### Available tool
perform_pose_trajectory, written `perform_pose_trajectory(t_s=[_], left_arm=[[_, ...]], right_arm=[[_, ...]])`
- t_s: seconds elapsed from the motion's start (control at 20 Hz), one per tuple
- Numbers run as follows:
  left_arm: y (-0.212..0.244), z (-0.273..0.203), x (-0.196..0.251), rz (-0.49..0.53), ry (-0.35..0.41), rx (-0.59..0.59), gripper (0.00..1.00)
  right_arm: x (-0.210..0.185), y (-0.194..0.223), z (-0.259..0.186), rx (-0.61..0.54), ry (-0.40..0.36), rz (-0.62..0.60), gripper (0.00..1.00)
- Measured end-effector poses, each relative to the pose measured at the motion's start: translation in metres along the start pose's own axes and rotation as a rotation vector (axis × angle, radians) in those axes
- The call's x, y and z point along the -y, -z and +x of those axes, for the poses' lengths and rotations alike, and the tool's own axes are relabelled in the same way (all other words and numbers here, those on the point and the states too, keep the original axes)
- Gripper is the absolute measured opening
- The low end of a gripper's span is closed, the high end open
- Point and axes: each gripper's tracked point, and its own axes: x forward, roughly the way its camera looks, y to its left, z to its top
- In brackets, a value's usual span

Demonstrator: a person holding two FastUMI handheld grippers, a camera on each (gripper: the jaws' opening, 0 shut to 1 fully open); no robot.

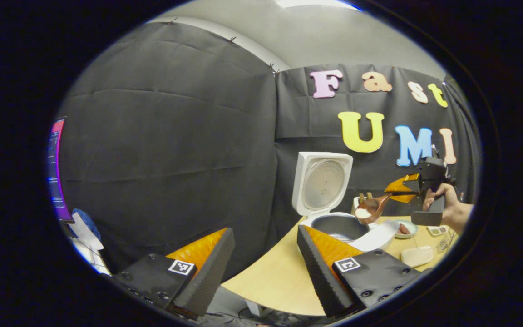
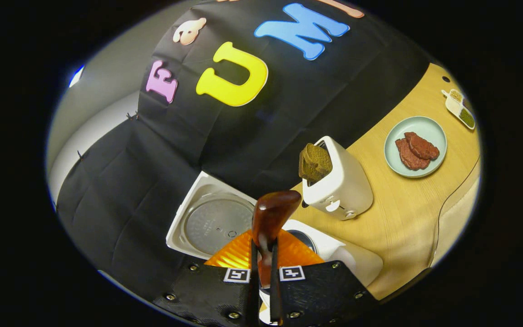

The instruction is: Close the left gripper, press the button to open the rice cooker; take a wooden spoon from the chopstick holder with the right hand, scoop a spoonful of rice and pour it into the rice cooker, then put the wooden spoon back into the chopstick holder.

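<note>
The white rice cooker (image 1: 370,240) stands on the table with its lid (image 1: 323,184) raised and its grey pot (image 1: 339,225) bare. Just above the pot's right rim hangs the wooden spoon (image 1: 371,208) with white rice in its bowl. My right gripper (image 1: 393,194), held by a hand (image 1: 447,209), is shut on the spoon's handle. In the right gripper view the spoon (image 2: 273,211) sticks out from between the right gripper (image 2: 264,249), over the cooker's pot (image 2: 306,238) and beside the lid (image 2: 216,222). My left gripper (image 1: 263,268) stands open and holds nothing, low and left of the cooker.
A white toaster (image 2: 341,184) with dark bread stands right behind the cooker. A pale green plate (image 2: 425,125) with red meat slices and a small seasoning tray (image 2: 459,109) lie farther along the wooden table (image 2: 402,227). A lit monitor (image 1: 57,172) stands at the far left.
</note>
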Motion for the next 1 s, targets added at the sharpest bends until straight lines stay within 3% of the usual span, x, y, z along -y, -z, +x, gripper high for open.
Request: perform_pose_trajectory(t_s=[0.45,0.6,0.7,1.0], left_arm=[[0.011,-0.009,-0.023,-0.012,-0.059,-0.020,1.00],[0.015,-0.009,-0.027,-0.021,-0.069,-0.027,0.92],[0.014,-0.007,-0.026,-0.027,-0.071,-0.032,1.00],[0.011,-0.002,-0.022,-0.022,-0.064,-0.024,0.96]], right_arm=[[-0.009,0.040,0.046,-0.069,0.105,-0.468,0.09],[-0.017,0.042,0.049,-0.064,0.104,-0.654,0.09],[-0.026,0.043,0.050,-0.055,0.090,-0.771,0.09],[-0.057,0.043,0.044,0.028,0.050,-1.133,0.09]])
